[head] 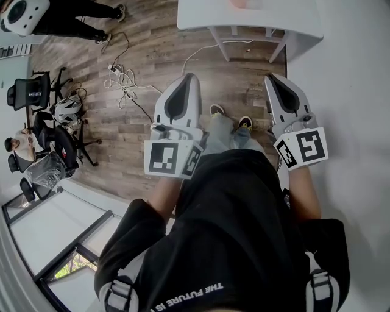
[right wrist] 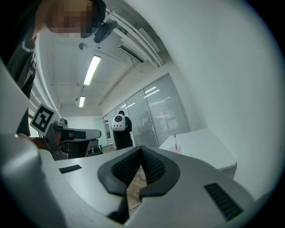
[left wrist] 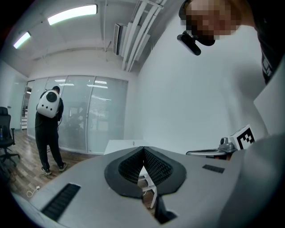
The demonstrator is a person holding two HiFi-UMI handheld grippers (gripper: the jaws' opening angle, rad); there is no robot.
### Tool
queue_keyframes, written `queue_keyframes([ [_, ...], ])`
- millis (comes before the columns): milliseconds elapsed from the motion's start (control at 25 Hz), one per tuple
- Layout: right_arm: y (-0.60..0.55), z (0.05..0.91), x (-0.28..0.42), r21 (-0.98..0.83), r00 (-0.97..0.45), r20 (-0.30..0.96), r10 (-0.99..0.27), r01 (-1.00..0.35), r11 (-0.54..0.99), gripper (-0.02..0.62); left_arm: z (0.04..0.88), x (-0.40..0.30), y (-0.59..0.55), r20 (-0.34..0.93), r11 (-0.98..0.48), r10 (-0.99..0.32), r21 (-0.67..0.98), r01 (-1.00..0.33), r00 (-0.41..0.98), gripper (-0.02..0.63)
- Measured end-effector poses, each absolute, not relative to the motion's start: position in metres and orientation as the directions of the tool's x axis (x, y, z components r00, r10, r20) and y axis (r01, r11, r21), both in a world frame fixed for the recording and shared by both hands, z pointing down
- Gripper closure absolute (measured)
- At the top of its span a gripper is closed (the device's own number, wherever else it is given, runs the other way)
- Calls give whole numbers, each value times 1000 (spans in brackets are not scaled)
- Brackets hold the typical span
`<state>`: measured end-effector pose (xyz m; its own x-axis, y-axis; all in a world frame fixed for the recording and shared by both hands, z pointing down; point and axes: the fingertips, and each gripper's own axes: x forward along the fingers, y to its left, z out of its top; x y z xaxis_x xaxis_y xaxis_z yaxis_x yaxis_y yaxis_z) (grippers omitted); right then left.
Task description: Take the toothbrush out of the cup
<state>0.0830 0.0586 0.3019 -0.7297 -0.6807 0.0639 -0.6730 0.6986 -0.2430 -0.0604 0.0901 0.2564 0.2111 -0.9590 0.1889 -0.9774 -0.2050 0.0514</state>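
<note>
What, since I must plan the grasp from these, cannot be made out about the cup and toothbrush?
Head view: the cup is cut off by the top edge, a pink blur on the table.
Right gripper view: cup and toothbrush too small; bristle end unreadable.
Left gripper view: table far off; no cup discernible.

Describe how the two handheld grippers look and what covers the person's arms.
The left gripper and the right gripper both have pale grey tapered shells, with black ribbed pads lining the jaws. Each carries a white cube printed with black square markers near the hand: the left cube and the right cube. The person wears a black short-sleeved shirt, and the forearms are uncovered.
</note>
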Motion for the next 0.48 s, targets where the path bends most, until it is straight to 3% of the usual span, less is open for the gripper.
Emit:
queue_keyframes([
  [480,65,306,79,-253,-738,70,-672,-664,703,578,267,-55,95,216,-233,-947,51,-971,238,584],
])
